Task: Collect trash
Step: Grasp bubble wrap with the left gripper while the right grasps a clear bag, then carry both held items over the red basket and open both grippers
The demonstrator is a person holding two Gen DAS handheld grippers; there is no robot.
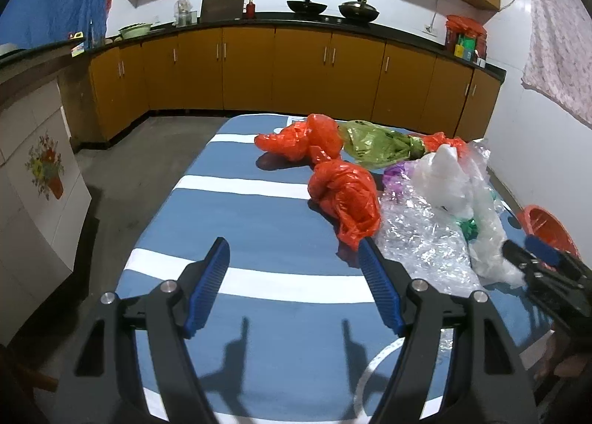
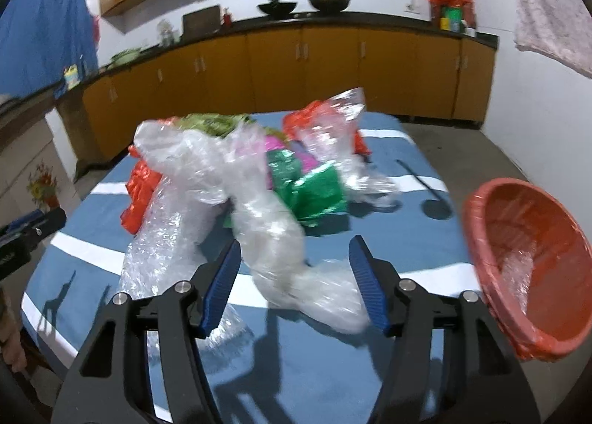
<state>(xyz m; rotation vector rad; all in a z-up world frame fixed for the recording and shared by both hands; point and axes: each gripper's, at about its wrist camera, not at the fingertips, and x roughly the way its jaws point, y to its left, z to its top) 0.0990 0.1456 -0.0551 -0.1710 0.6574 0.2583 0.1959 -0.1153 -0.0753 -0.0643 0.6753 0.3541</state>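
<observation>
A heap of plastic trash lies on the blue-and-white striped table (image 1: 259, 239): two red bags (image 1: 346, 194), a green bag (image 1: 373, 144), clear bubble wrap (image 1: 425, 239) and a white plastic bag (image 1: 447, 179). My left gripper (image 1: 294, 268) is open and empty, just left of the near red bag. My right gripper (image 2: 294, 272) is open with the white plastic bag (image 2: 281, 250) lying between its fingers, not clamped. A green foil piece (image 2: 307, 187) lies behind it. The red bin (image 2: 532, 268) stands at the table's right side; it holds a bit of clear plastic.
Yellow kitchen cabinets (image 1: 296, 69) with a black counter run along the back wall, with woks and jars on top. A white cabinet with a flower picture (image 1: 40, 179) stands to the left. A black stick (image 2: 418, 179) lies on the table's right part.
</observation>
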